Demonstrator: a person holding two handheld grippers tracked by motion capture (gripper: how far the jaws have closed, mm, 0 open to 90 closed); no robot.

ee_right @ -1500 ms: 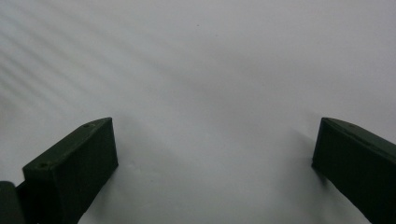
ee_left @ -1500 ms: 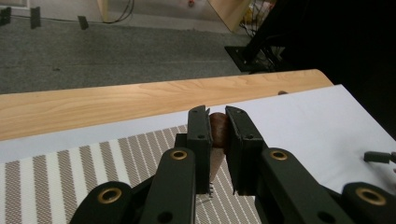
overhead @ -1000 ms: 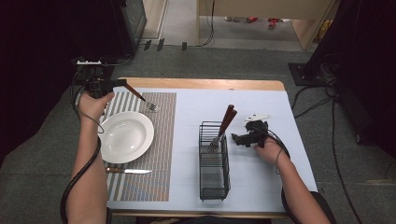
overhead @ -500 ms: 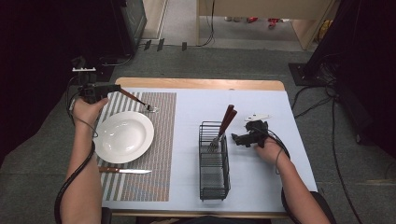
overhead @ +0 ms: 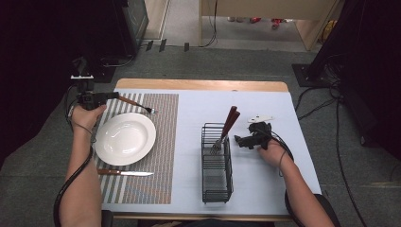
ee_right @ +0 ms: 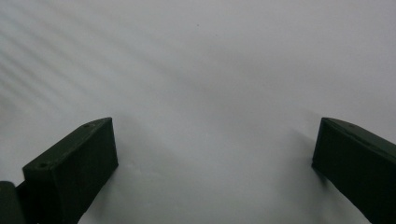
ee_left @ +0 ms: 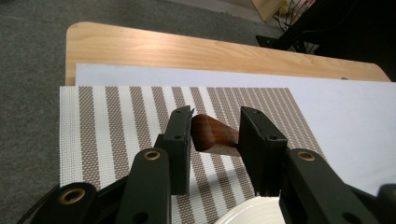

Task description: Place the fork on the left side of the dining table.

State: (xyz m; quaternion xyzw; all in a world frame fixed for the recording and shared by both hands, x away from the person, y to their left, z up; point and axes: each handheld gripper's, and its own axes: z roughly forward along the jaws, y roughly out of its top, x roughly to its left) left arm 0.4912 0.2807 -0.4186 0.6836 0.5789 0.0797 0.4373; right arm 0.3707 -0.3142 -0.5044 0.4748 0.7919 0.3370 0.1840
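Our left gripper (ee_left: 215,135) has just been opening around the fork (overhead: 137,103), whose smooth wooden handle looks light, hard and slippery

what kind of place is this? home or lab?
Probably a lab or recording room, not a home: grey carpet floor with loose black cables, dark equipment stands at the sides, and a light wooden table staged with a brown-striped placemat and white plate.

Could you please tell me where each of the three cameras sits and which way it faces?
High view: above the person's side, facing forward and down on the table; both forearms, left gripper, right gripper.
Left gripper view: on that gripper, along its jaws; the fork handle lies between them.
Right gripper view: along wide-apart jaws, facing white surface.
Shared: fork, striped placemat.
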